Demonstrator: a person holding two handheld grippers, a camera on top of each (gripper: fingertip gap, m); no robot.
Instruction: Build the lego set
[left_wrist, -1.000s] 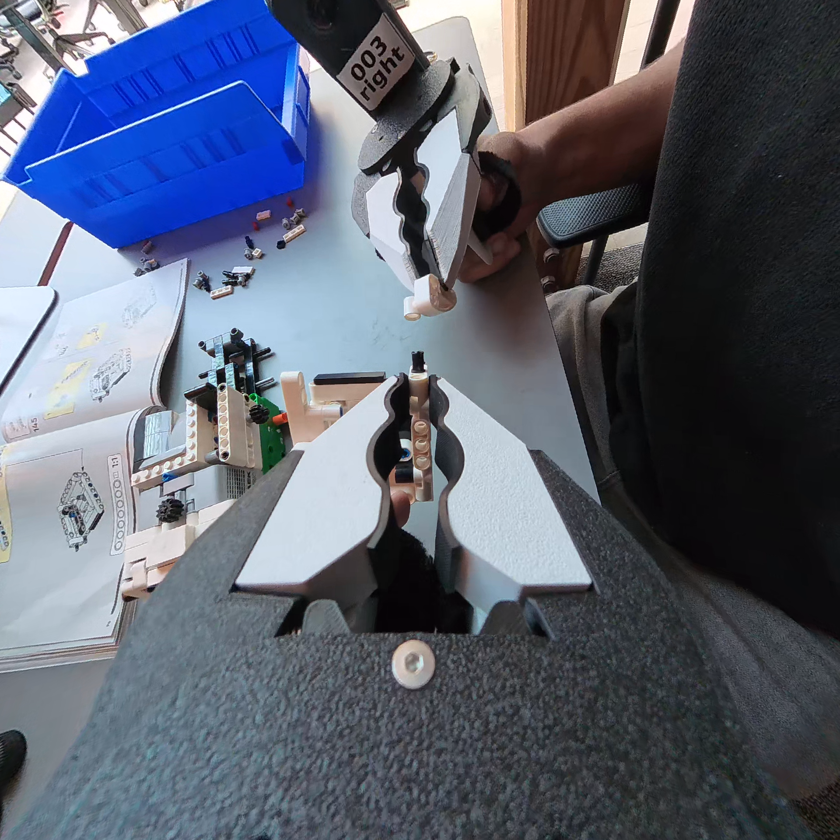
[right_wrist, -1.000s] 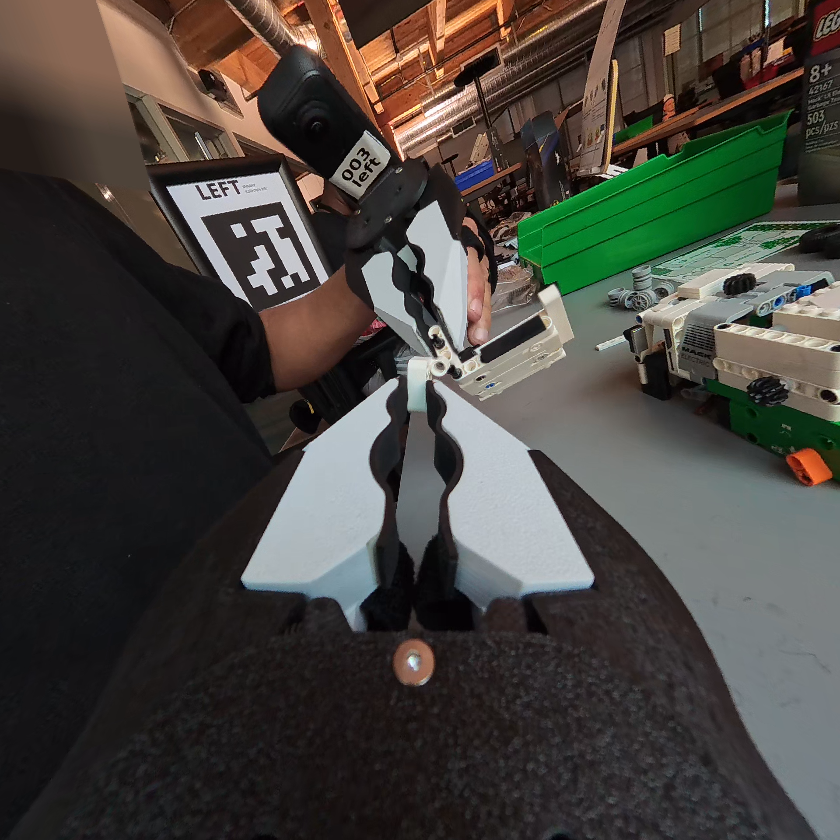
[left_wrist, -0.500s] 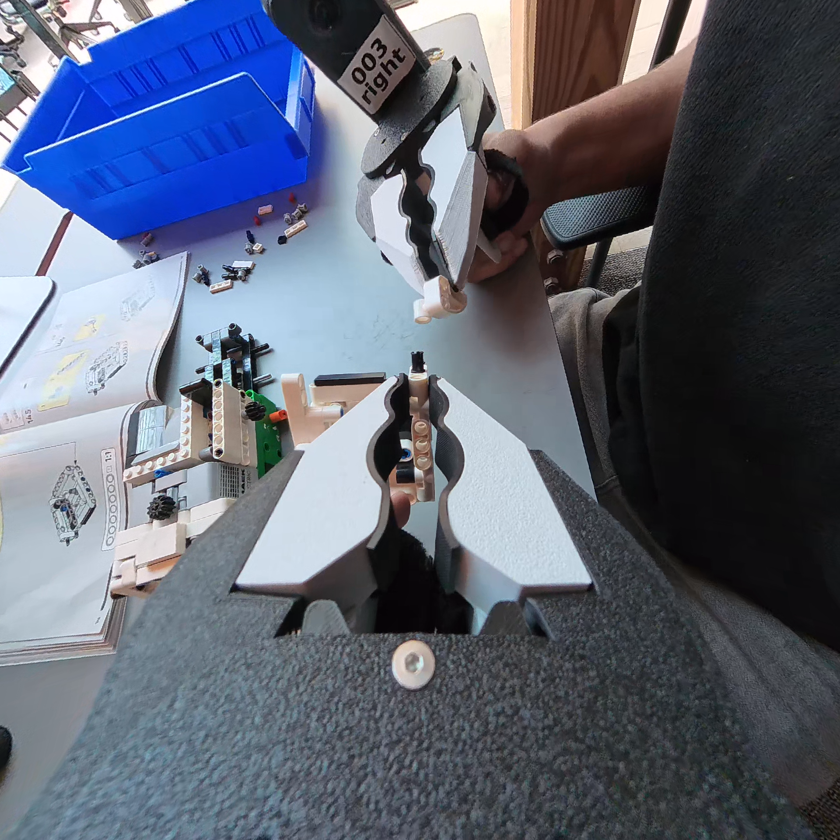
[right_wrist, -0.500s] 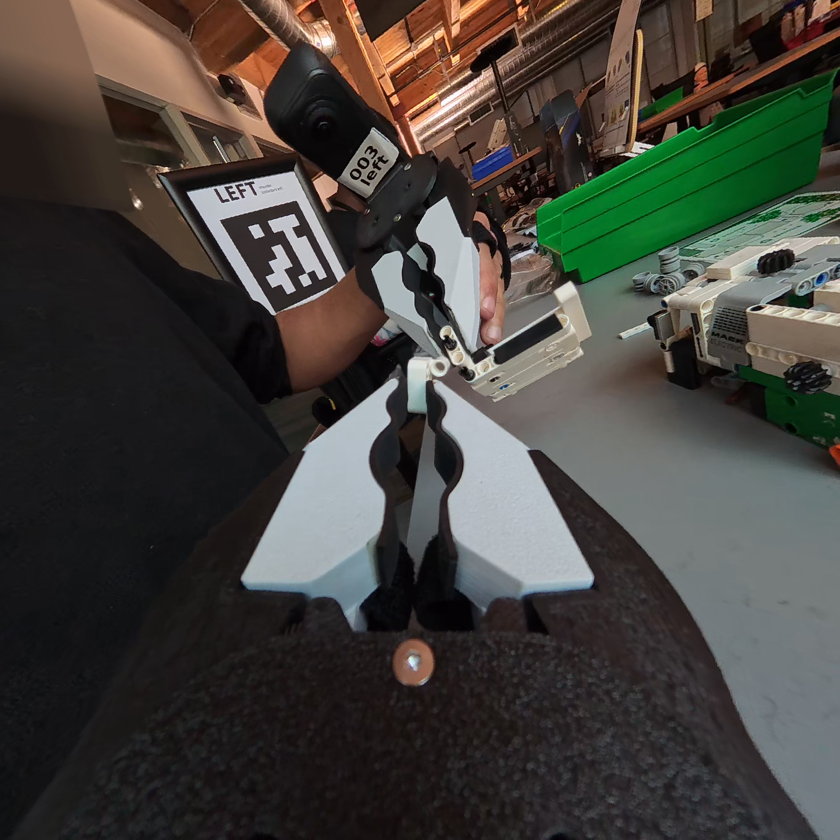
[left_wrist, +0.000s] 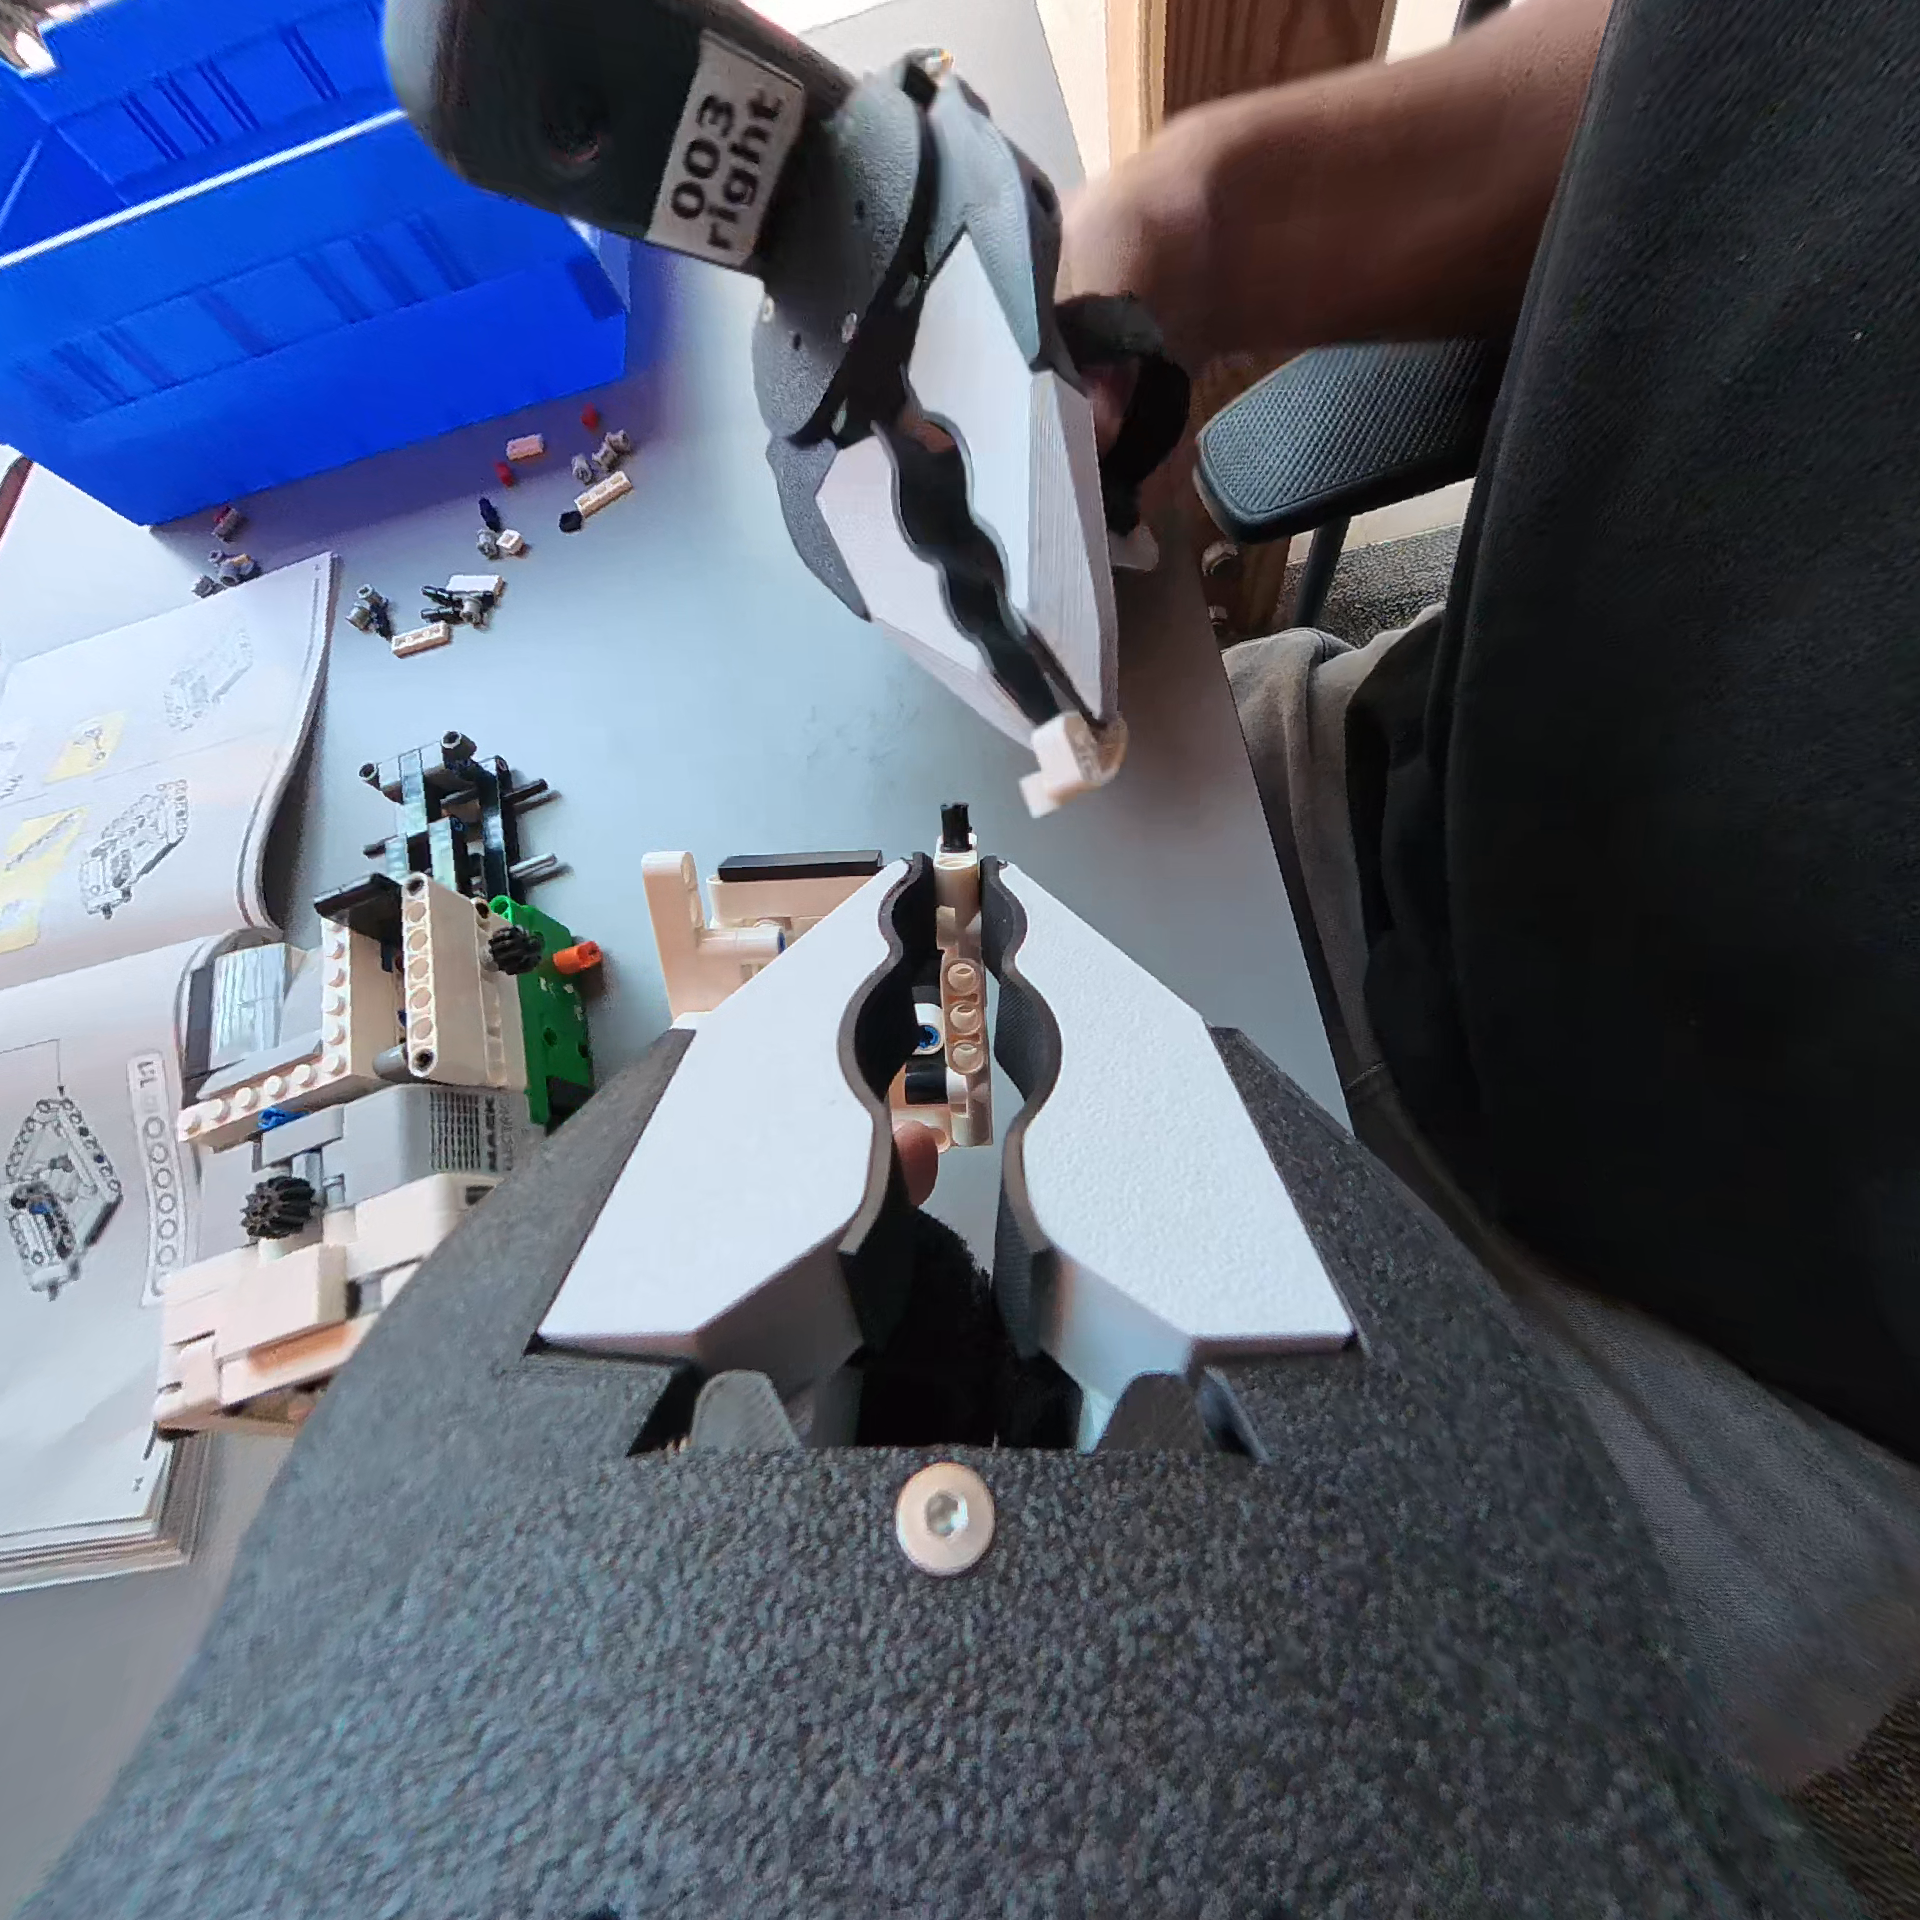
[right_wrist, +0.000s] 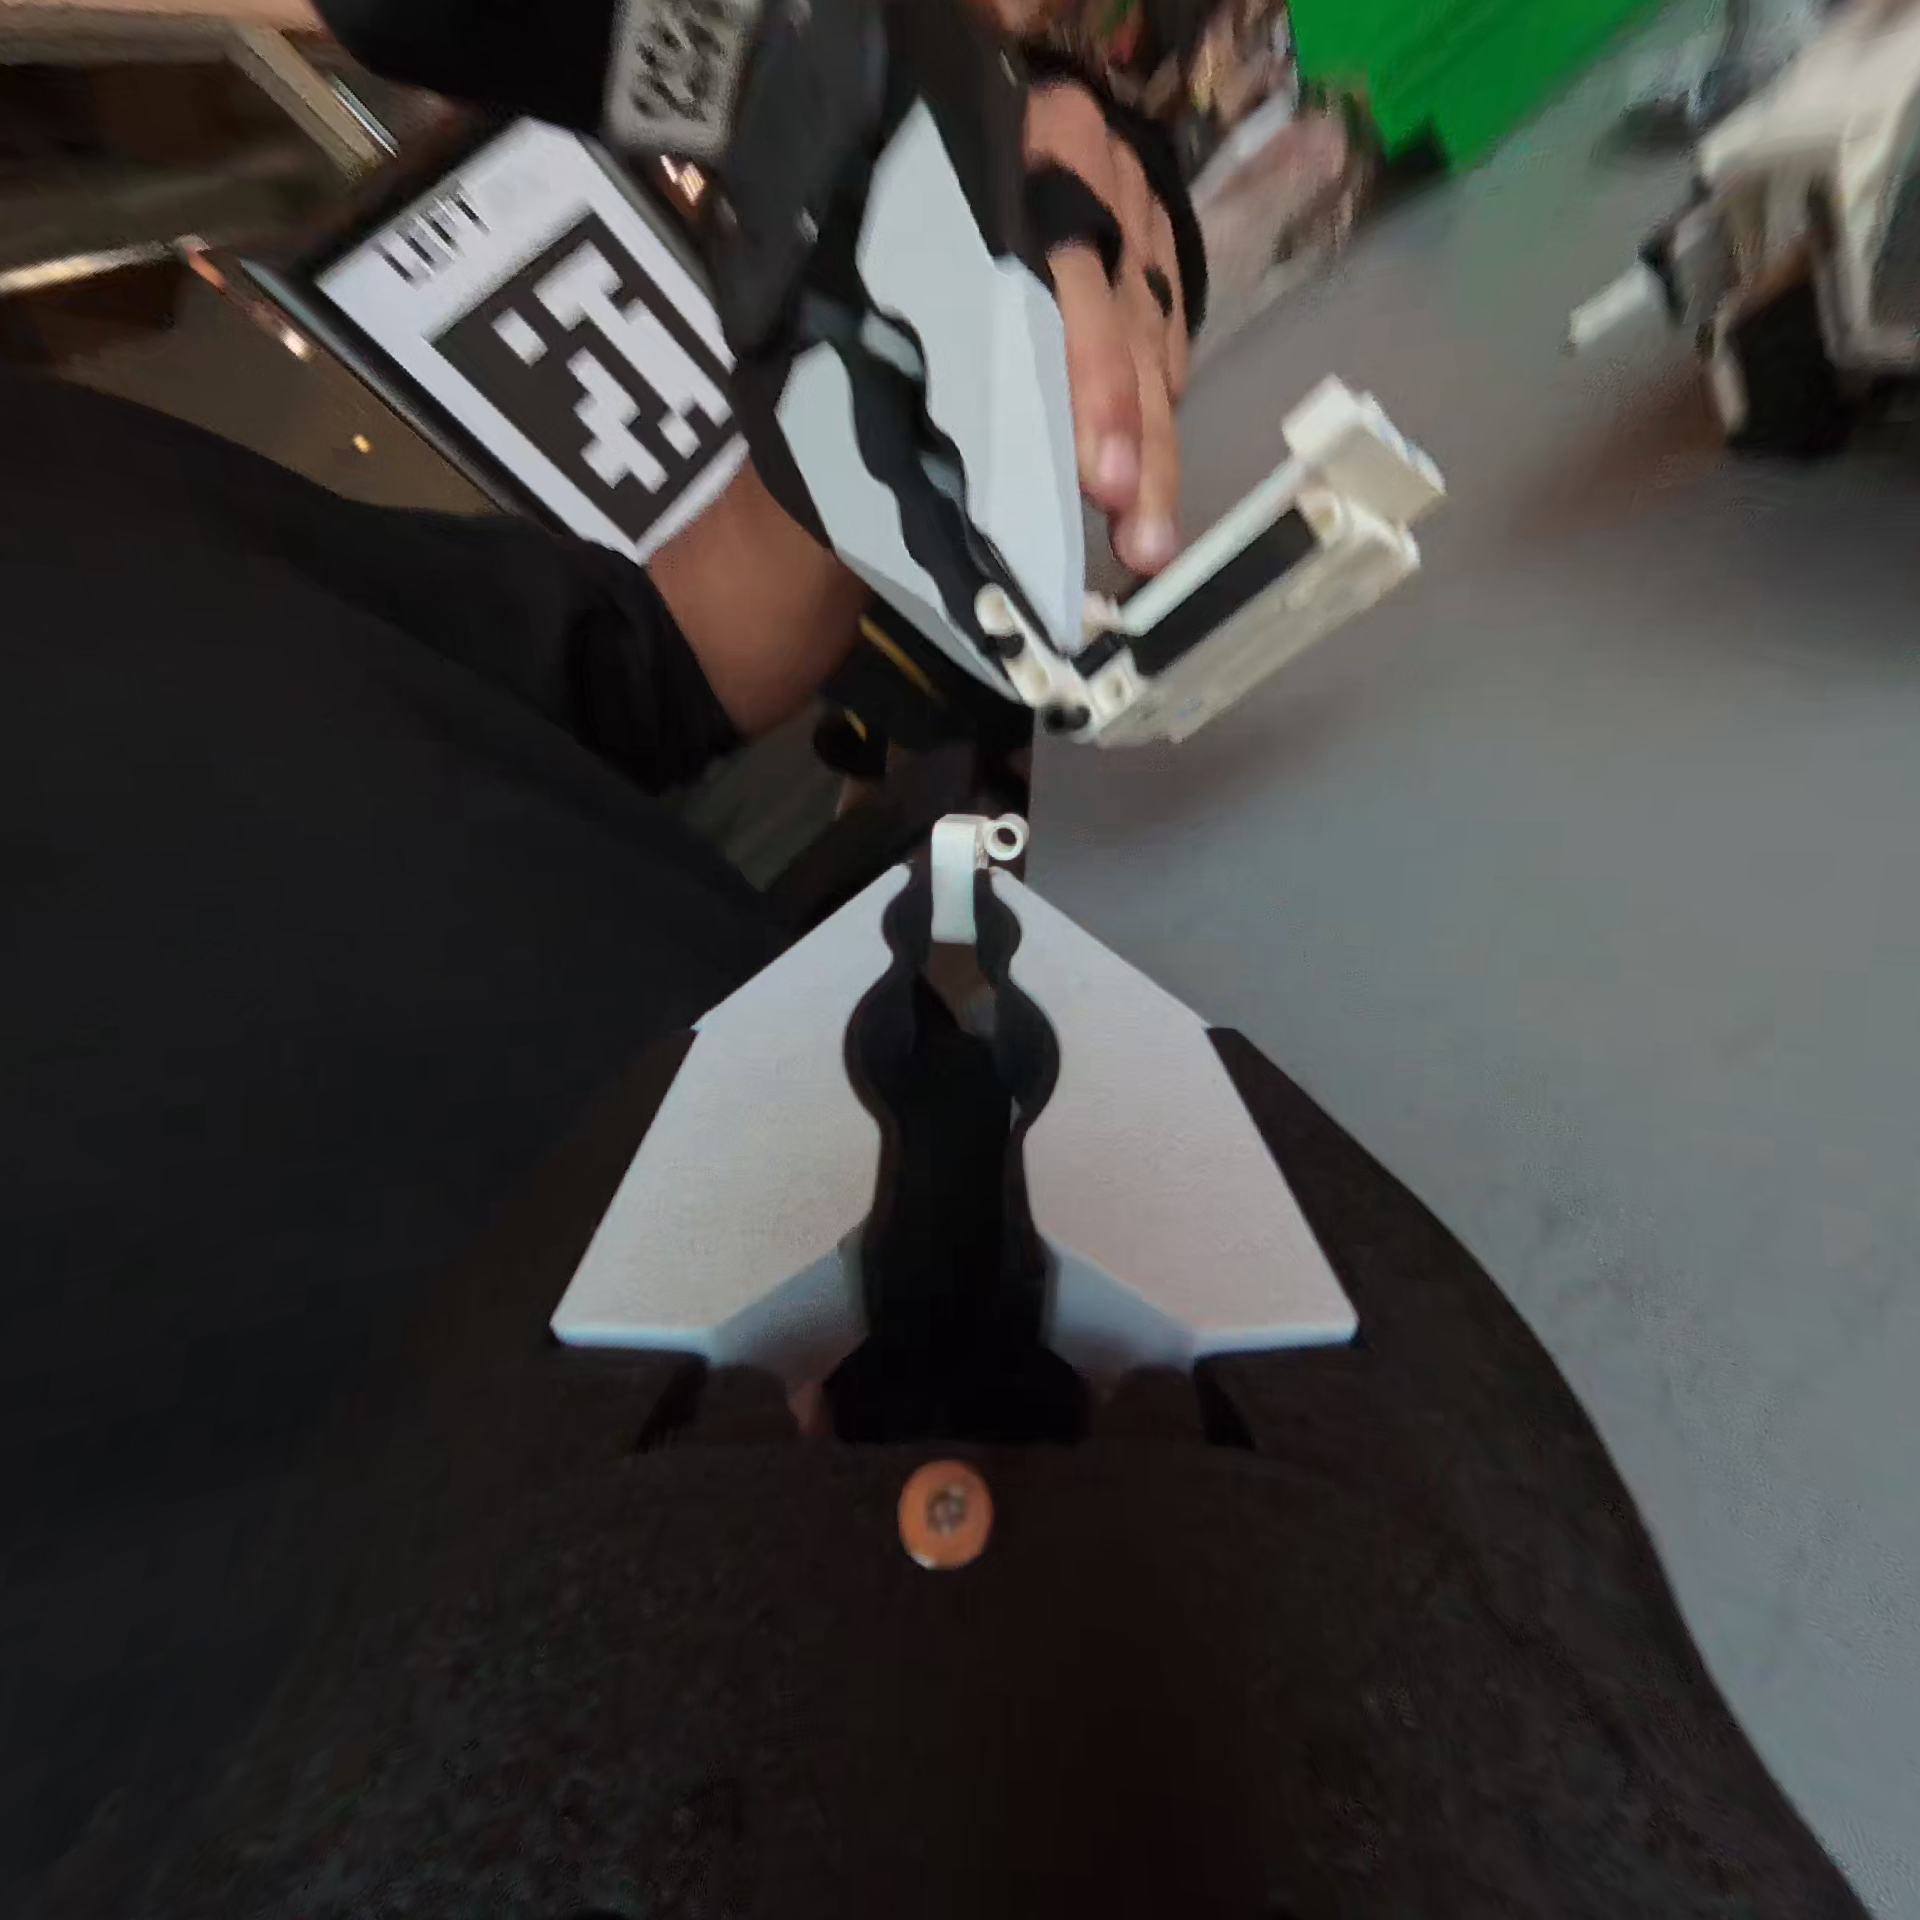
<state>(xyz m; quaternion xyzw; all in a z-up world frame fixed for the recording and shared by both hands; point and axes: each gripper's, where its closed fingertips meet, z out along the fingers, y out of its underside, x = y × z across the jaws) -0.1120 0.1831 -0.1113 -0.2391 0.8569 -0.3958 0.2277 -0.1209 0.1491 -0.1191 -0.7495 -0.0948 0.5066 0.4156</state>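
At the far left of the left wrist view, an open instruction booklet (left_wrist: 125, 831) lay on the grey table (left_wrist: 675, 675). Behind it stood a blue bin (left_wrist: 260, 281), and small loose pieces (left_wrist: 457, 603) were scattered between the bin and the booklet. Just beside the booklet stood the partly built truck (left_wrist: 416, 997), white with green and black parts.

In the middle, the left gripper (left_wrist: 956, 883) was closed on a white sub-assembly (left_wrist: 961, 997), which it held by a white beam; a black pin stuck out past the fingertips. In the right wrist view the same sub-assembly (right_wrist: 1247, 603) showed a black strip along its side and hung above the table.

To the right, the right gripper (left_wrist: 1075, 743) was closed on a small white connector (left_wrist: 1065, 774). The connector (right_wrist: 971, 873) was near the sub-assembly but apart from it. At the far right sat a person in dark clothing (left_wrist: 1662, 727).
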